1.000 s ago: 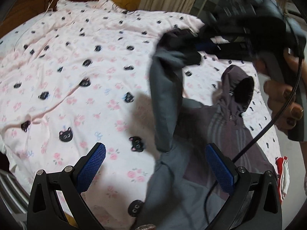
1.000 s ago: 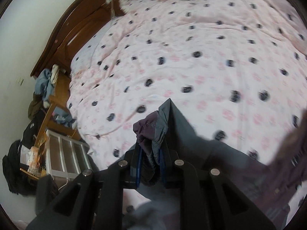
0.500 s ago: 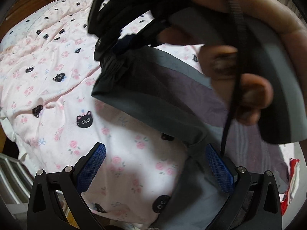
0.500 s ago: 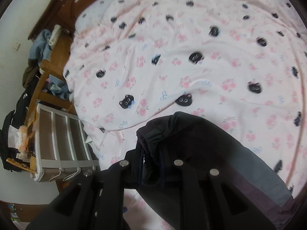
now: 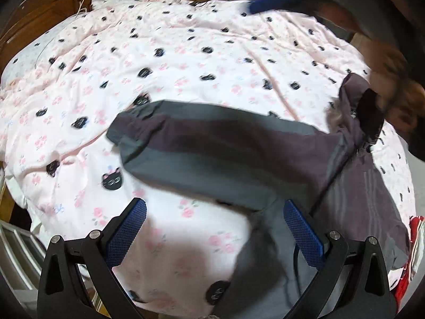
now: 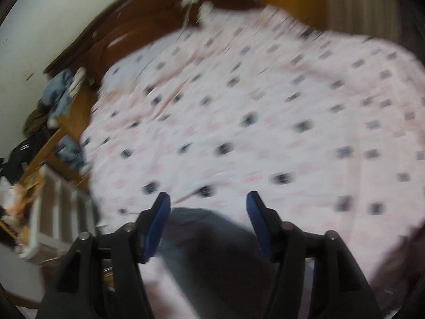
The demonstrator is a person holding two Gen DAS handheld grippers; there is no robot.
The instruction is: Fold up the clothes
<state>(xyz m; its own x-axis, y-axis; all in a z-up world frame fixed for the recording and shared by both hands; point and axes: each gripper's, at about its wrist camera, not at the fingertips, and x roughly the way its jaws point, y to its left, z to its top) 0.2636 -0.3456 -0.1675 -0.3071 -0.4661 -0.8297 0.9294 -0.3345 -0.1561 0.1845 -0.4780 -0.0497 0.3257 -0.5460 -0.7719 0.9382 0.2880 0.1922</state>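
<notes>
A grey and purple hooded jacket (image 5: 358, 186) lies on the pink cat-print bedspread (image 5: 186, 53). Its sleeve (image 5: 212, 148) stretches flat to the left across the bed, and its hood (image 5: 356, 101) is at the right. My left gripper (image 5: 215, 226) is open and empty, hovering above the jacket's lower part. My right gripper (image 6: 208, 223) is open and empty, with the dark sleeve end (image 6: 212, 239) lying just below its fingers. The right gripper also shows blurred at the top right of the left wrist view (image 5: 279, 2).
A dark wooden headboard (image 6: 132, 21) is at the far side of the bed. A wooden shelf with clothes (image 6: 53, 111) and a white drawer unit (image 6: 55, 212) stand left of the bed. A red item (image 5: 414, 228) lies at the right bed edge.
My right gripper carried the sleeve to the left, opened and let it go; the sleeve now lies flat on the bed. The right gripper has lifted away. The left gripper stayed open.
</notes>
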